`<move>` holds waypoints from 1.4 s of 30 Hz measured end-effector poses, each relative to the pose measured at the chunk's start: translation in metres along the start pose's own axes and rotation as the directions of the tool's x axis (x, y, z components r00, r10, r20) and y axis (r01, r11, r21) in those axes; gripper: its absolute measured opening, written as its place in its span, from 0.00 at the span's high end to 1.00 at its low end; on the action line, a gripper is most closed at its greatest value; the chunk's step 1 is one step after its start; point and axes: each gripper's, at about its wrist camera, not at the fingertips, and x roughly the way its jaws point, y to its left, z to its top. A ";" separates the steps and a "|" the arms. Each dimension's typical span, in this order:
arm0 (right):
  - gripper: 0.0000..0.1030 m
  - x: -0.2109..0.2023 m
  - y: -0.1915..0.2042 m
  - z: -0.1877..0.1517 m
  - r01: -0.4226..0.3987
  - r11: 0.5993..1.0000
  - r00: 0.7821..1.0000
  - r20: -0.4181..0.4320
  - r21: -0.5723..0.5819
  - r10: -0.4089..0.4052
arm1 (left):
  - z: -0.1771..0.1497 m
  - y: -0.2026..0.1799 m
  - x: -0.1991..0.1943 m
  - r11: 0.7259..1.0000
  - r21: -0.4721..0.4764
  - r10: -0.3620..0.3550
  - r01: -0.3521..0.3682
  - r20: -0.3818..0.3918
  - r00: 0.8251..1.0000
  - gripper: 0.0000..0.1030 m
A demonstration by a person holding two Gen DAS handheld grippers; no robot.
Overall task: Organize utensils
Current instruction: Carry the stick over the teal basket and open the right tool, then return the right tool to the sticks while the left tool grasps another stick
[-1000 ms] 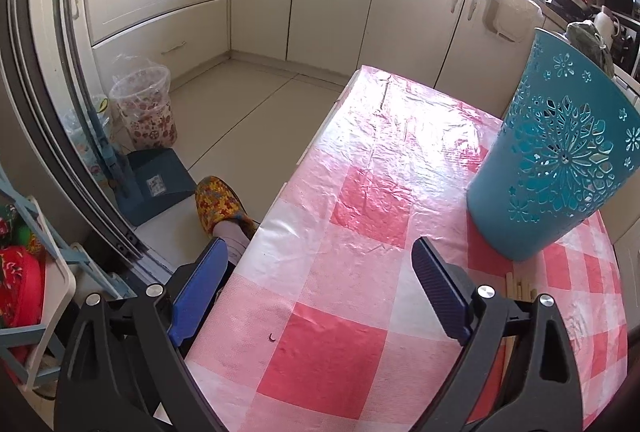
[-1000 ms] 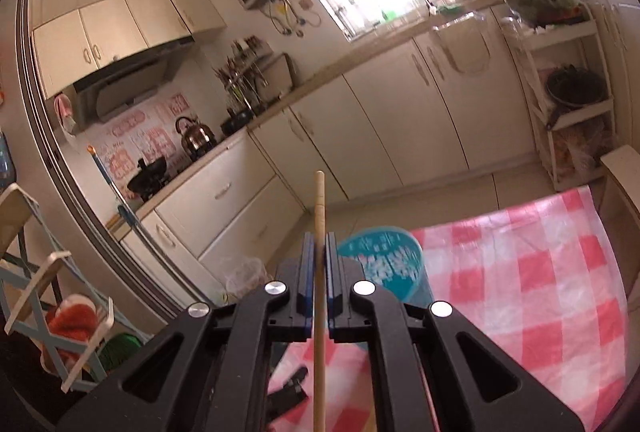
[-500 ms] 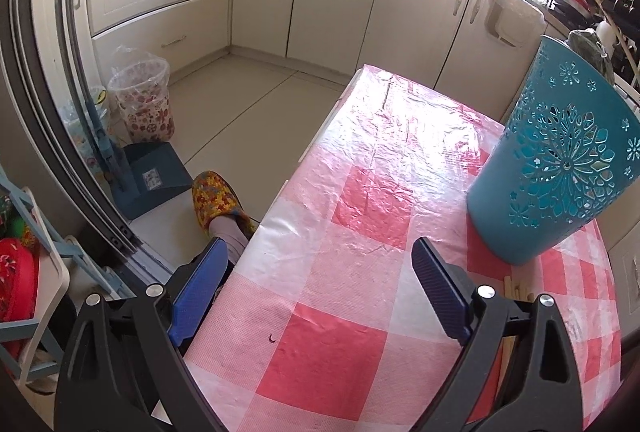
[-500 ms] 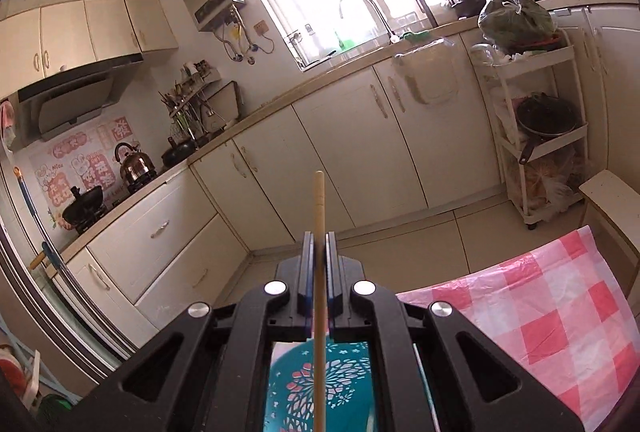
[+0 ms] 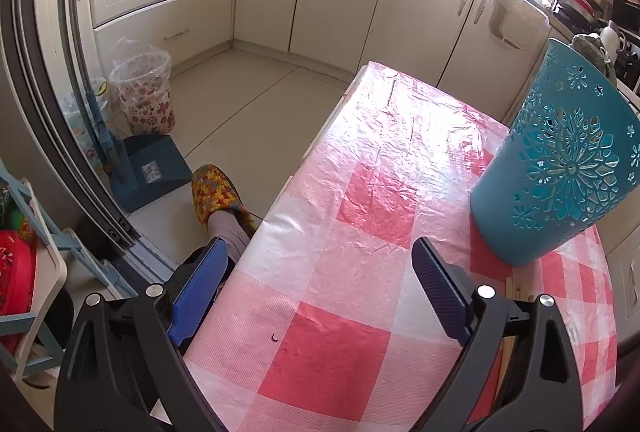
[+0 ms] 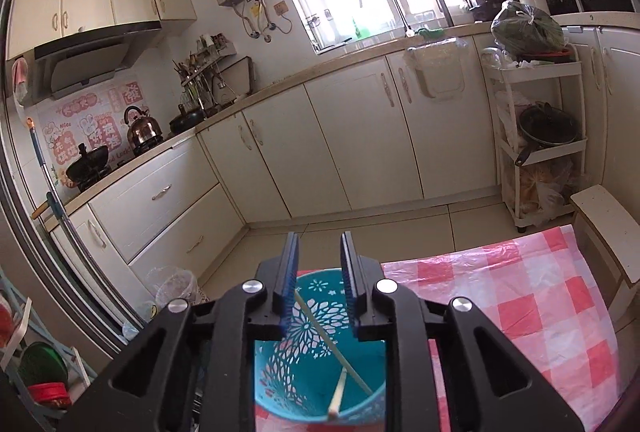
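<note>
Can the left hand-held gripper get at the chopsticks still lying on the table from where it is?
Probably yes. The left hand-held gripper is open, and the chopsticks lie just beside its right finger, in front of the blue holder, with nothing in the way.

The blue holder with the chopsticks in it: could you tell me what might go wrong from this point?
1. The right gripper, whose jaws have just been opening, hangs right over the blue holder; pulling away carelessly might clip its rim.
2. Two chopsticks lean loosely inside; the light, tall holder could tip if bumped.
3. More chopsticks lie partly hidden behind the open left gripper, so the next pick may be awkward.
</note>
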 end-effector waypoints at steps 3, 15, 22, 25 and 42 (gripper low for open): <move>0.77 -0.044 -0.005 -0.013 0.010 1.000 0.999 0.040 0.002 -0.010 | 0.000 0.001 0.001 1.000 -0.008 -0.003 0.003 -0.006 1.000 0.13; 0.85 0.013 -0.025 -0.162 0.099 0.995 0.867 -0.490 -0.003 -0.088 | 0.001 0.000 0.005 1.000 -0.011 -0.003 0.002 -0.027 1.000 0.13; 0.86 0.040 -0.010 -0.180 0.134 0.988 0.830 -0.535 -0.079 -0.156 | 0.002 0.003 0.006 0.999 -0.036 -0.013 0.011 -0.039 0.999 0.13; 0.86 0.043 -0.002 -0.180 0.143 0.979 0.827 -0.526 -0.145 -0.199 | 0.002 0.003 0.007 0.999 -0.038 -0.013 0.012 -0.040 0.999 0.13; 0.92 0.015 -0.058 -0.177 0.125 0.974 0.840 -0.502 -0.189 -0.205 | -0.012 -0.060 -0.015 0.971 0.222 -0.078 0.091 -0.065 0.995 0.10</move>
